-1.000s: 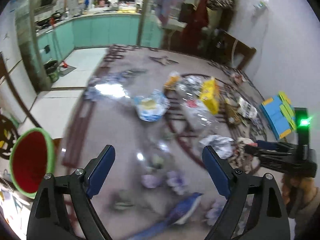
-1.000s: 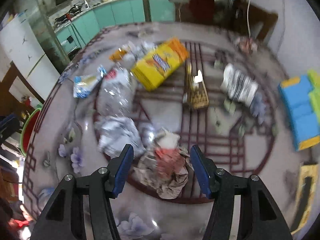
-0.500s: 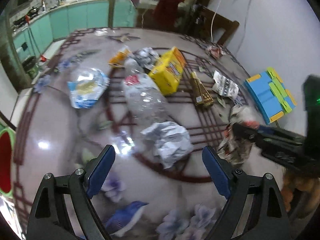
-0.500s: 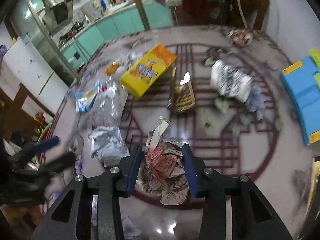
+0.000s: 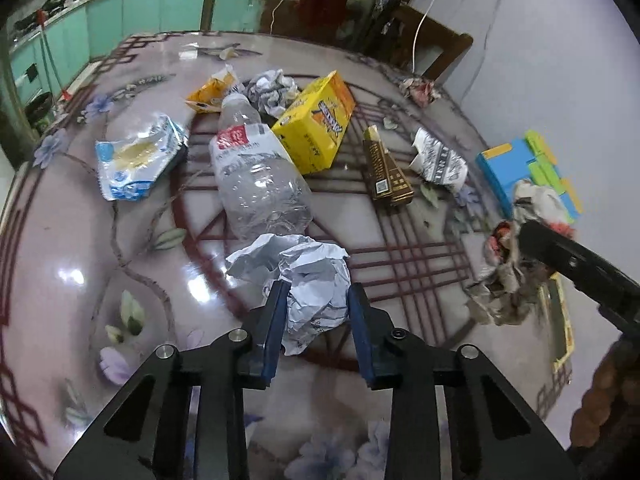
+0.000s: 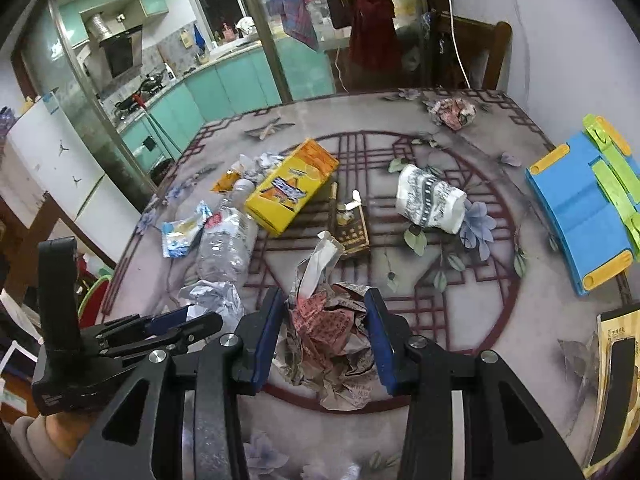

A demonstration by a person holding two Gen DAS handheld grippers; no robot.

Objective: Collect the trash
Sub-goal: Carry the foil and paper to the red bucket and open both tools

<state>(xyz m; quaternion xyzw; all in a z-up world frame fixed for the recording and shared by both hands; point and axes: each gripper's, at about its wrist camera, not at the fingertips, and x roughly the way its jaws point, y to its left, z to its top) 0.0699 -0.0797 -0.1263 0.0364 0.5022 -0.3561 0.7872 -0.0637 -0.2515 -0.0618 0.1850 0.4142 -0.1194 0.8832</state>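
Note:
My left gripper [image 5: 316, 300] is shut on a crumpled white paper ball [image 5: 308, 280] at the near side of the patterned table [image 5: 80, 248]. My right gripper [image 6: 326, 312] is shut on a crumpled newspaper wad with red print [image 6: 328, 328] and holds it just above the table; that wad also shows in the left wrist view [image 5: 508, 276]. Loose trash lies beyond: a crushed clear bottle [image 5: 256, 176], a yellow box [image 5: 316, 124], a blue-white snack bag [image 5: 136, 160], a brown carton [image 5: 386, 172] and a crumpled printed cup [image 5: 440, 160].
A blue and green folding stand [image 6: 588, 204] sits at the table's right edge. Another paper wad [image 6: 452, 112] lies at the far corner by a wooden chair [image 6: 472, 52]. A red bin with a green rim [image 6: 94, 296] stands on the floor to the left.
Both grippers have closed: the left one moved forward onto the white paper ball and shut on it, and the right one shut on the newspaper wad and lifted it slightly.

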